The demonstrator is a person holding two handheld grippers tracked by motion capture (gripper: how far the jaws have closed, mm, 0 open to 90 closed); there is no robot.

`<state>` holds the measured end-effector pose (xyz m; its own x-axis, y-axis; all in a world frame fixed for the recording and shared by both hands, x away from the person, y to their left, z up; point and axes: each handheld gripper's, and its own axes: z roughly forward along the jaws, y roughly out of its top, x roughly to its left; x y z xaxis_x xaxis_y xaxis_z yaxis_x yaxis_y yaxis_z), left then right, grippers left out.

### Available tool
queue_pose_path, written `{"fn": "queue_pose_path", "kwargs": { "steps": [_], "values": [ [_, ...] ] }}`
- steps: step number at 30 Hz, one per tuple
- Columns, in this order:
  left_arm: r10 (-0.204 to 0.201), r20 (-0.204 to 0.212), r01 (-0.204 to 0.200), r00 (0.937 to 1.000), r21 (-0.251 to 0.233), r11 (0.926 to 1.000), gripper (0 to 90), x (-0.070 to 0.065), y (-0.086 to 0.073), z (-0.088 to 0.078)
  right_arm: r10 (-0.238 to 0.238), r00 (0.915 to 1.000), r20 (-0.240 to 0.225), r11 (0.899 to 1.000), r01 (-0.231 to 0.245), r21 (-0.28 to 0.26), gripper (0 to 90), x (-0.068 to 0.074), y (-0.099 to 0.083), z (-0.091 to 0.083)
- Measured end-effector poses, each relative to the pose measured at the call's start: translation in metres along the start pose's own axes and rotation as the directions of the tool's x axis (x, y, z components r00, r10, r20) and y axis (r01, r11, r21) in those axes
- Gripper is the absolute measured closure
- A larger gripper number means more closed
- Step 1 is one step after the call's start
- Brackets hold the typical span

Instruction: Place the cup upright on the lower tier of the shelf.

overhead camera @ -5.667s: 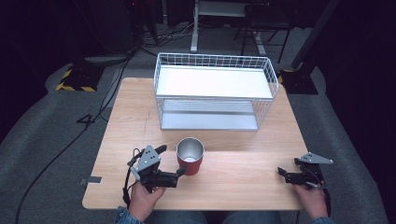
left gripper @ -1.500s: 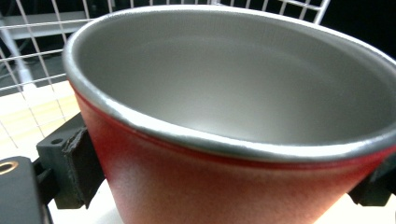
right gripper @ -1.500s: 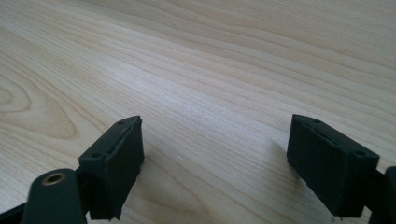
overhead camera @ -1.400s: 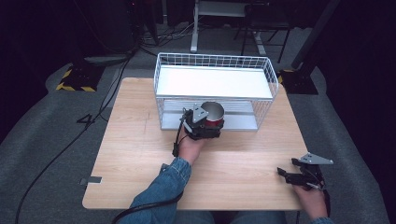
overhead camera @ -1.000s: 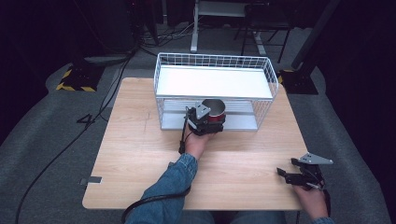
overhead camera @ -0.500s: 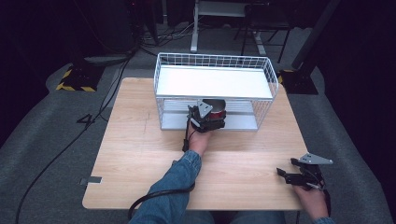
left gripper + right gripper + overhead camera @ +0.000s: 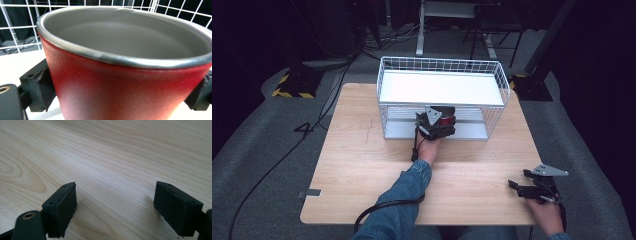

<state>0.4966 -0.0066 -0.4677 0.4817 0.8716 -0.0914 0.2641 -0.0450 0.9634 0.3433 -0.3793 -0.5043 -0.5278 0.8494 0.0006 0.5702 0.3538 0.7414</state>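
Observation:
A red mug (image 7: 447, 130) with a grey inside is held at the front opening of the lower level of a white wire rack (image 7: 439, 65). My left gripper (image 7: 435, 125) is shut on it. In the left gripper view the mug (image 7: 120, 82) stands upright and very close, and a black pad (image 7: 42, 85) presses on each of its sides, with the rack's wire mesh behind it. Whether the mug's base touches the shelf is hidden. My right gripper (image 7: 523, 189) rests at the table's front right, open, with bare wood between its pads (image 7: 62, 205).
The rack has a white top shelf (image 7: 442, 90) and a lower shelf (image 7: 467, 131), and stands at the back middle of the wooden table (image 7: 362, 165). Cables and stands lie on the dark floor beyond the table. The left forearm stretches across the table's middle.
The left gripper picked the mug up from the table's front and carried it forward, then moved slightly right and in under the rack's top shelf. The right gripper has stayed put.

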Motion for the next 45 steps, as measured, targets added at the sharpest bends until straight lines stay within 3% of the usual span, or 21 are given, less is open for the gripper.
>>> {"fn": "queue_pose_path", "kwargs": {
  "steps": [10, 12, 17, 24, 34, 37, 45],
  "values": [
    [-0.004, 0.009, 0.004, 1.0000, -0.014, 0.9999, 5.1, 0.000, -0.001, 0.001, -0.001, 1.0000, 0.000, 1.000, 0.001, 0.000, 18.8, 0.000, 0.000, 0.000],
    [-0.009, 0.034, 0.010, 0.9994, -0.033, 0.9994, 0.0, 0.000, -0.002, 0.000, -0.002, 1.0000, -0.001, 1.000, 0.002, 0.000, 18.8, 0.000, 0.000, 0.000],
    [-0.026, 0.071, 0.030, 0.9971, -0.049, 0.9984, 0.0, 0.004, -0.004, -0.002, -0.003, 1.0000, -0.001, 1.000, 0.003, 0.000, 18.7, 0.000, 0.000, 0.000],
    [-0.014, 0.074, 0.019, 0.9972, -0.071, 0.9973, 0.0, 0.005, -0.003, -0.011, -0.005, 1.0000, -0.003, 1.000, 0.005, 0.001, 18.3, 0.000, 0.000, 0.000],
    [0.037, 0.061, -0.034, 0.9975, -0.048, 0.9982, 0.0, 0.007, -0.001, -0.038, -0.007, 1.0000, -0.006, 1.000, 0.007, 0.004, 17.3, 0.000, 0.000, 0.000],
    [0.030, 0.061, -0.028, 0.9977, -0.041, 0.9988, 0.0, 0.011, 0.000, -0.049, -0.011, 0.9999, -0.009, 1.000, 0.012, 0.003, 16.7, 0.000, 0.001, 0.001],
    [0.022, 0.110, -0.017, 0.9937, -0.043, 0.9989, 0.2, 0.016, 0.011, -0.082, -0.006, 1.0000, 0.000, 1.000, 0.006, 0.006, 15.9, 0.001, 0.002, 0.002]
  ]
}}
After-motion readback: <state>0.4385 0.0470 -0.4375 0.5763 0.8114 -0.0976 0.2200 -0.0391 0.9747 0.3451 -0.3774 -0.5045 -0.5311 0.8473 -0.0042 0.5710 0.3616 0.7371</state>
